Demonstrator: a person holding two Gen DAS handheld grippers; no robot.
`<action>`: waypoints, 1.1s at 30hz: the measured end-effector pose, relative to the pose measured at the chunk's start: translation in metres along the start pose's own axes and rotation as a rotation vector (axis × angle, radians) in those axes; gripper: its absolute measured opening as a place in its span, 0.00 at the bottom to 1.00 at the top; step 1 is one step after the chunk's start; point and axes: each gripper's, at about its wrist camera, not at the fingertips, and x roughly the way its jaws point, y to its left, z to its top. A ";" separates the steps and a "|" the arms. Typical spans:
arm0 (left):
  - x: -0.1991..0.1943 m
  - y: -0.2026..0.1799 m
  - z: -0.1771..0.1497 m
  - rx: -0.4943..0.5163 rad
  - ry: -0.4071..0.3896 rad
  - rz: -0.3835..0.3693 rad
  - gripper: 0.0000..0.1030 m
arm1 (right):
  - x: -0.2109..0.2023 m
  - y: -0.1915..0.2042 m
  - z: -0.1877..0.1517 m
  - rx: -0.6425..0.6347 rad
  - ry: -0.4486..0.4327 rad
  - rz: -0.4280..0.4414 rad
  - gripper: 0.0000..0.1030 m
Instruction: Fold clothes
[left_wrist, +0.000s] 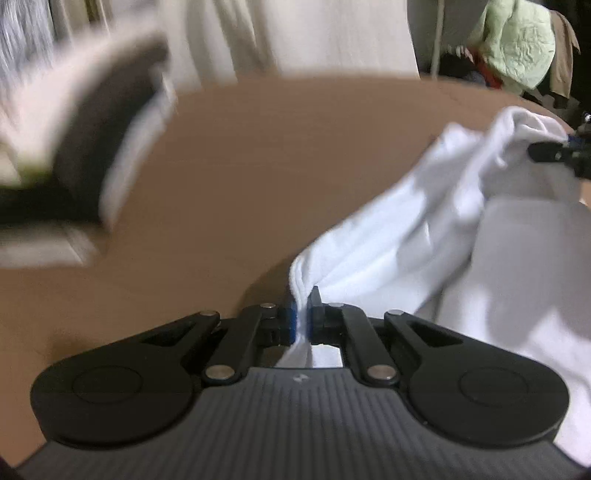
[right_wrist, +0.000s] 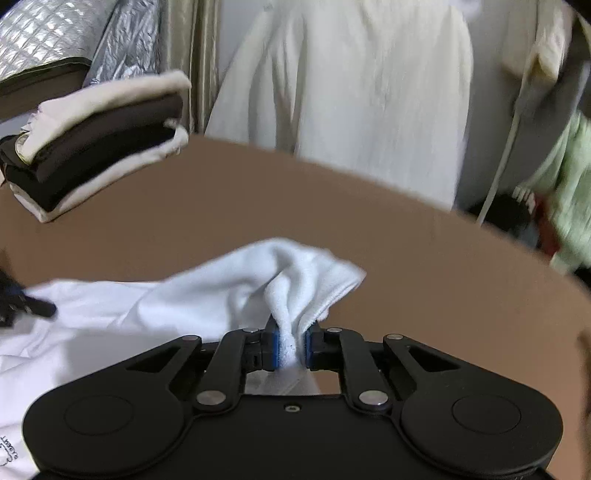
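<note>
A white garment (left_wrist: 424, 229) hangs stretched between my two grippers above the brown table (left_wrist: 258, 155). My left gripper (left_wrist: 303, 317) is shut on a bunched edge of it. My right gripper (right_wrist: 290, 345) is shut on another bunched edge of the white garment (right_wrist: 184, 295), near a hemmed corner. The right gripper's tip shows at the far right of the left wrist view (left_wrist: 554, 151), and the left gripper's tip shows at the far left of the right wrist view (right_wrist: 33, 302). The rest of the garment drapes down toward me.
A stack of folded cream and dark brown clothes (right_wrist: 96, 144) sits at the table's far left; it is blurred in the left wrist view (left_wrist: 85, 155). Cream curtains (right_wrist: 351, 85) hang behind the table (right_wrist: 406, 258). A pale green cloth (left_wrist: 517, 44) hangs at the far right.
</note>
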 end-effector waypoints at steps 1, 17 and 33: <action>-0.010 0.000 0.004 0.013 -0.044 0.037 0.04 | -0.006 -0.001 0.008 -0.022 -0.017 -0.017 0.12; -0.019 0.149 -0.029 -0.404 0.116 0.443 0.12 | 0.014 0.049 0.121 0.124 -0.272 0.013 0.64; -0.008 0.195 -0.049 -0.671 0.167 0.281 0.35 | 0.076 -0.060 -0.011 0.577 0.228 0.181 0.65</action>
